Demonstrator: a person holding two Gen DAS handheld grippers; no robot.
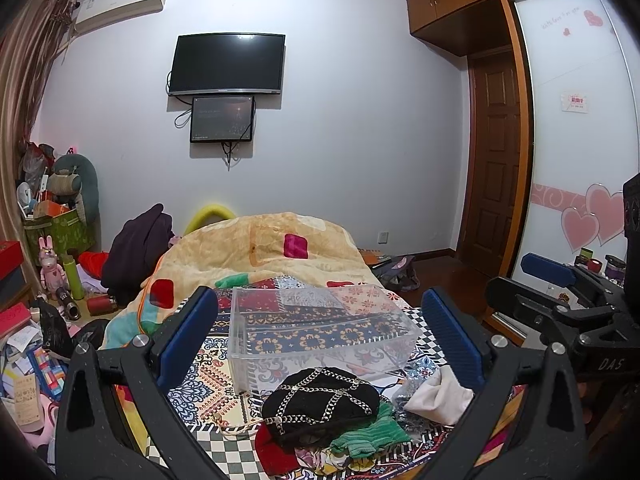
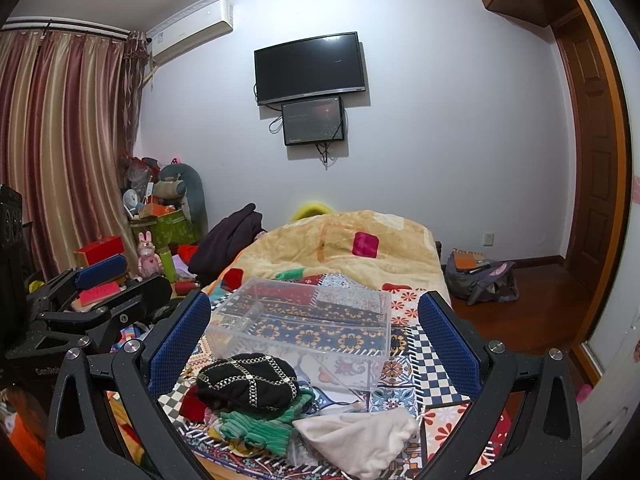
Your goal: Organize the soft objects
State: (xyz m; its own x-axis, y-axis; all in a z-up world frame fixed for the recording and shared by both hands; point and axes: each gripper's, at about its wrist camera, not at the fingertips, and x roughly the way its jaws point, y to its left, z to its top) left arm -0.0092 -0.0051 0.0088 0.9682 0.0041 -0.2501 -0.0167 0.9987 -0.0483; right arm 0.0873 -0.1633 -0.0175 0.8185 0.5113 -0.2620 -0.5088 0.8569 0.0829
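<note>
A pile of soft things lies on the patterned bedspread (image 1: 208, 392): a black hat with silver chains (image 1: 320, 404) (image 2: 248, 380), a green knitted piece (image 1: 368, 434) (image 2: 256, 426), a white cloth pouch (image 1: 438, 398) (image 2: 360, 436) and a red item (image 1: 276, 452). A clear plastic box (image 1: 320, 324) (image 2: 304, 320) stands just beyond the pile. My left gripper (image 1: 320, 340) is open and empty above the pile. My right gripper (image 2: 314, 344) is open and empty too. The right gripper also shows in the left wrist view (image 1: 568, 292), and the left one in the right wrist view (image 2: 96, 292).
A yellow quilt (image 1: 280, 240) is heaped at the far end of the bed. A dark garment (image 1: 140, 248), boxes, toys and bottles crowd the left side. A wardrobe (image 1: 580, 120) and a door (image 1: 492, 160) are on the right. A bag (image 2: 480, 280) lies on the floor.
</note>
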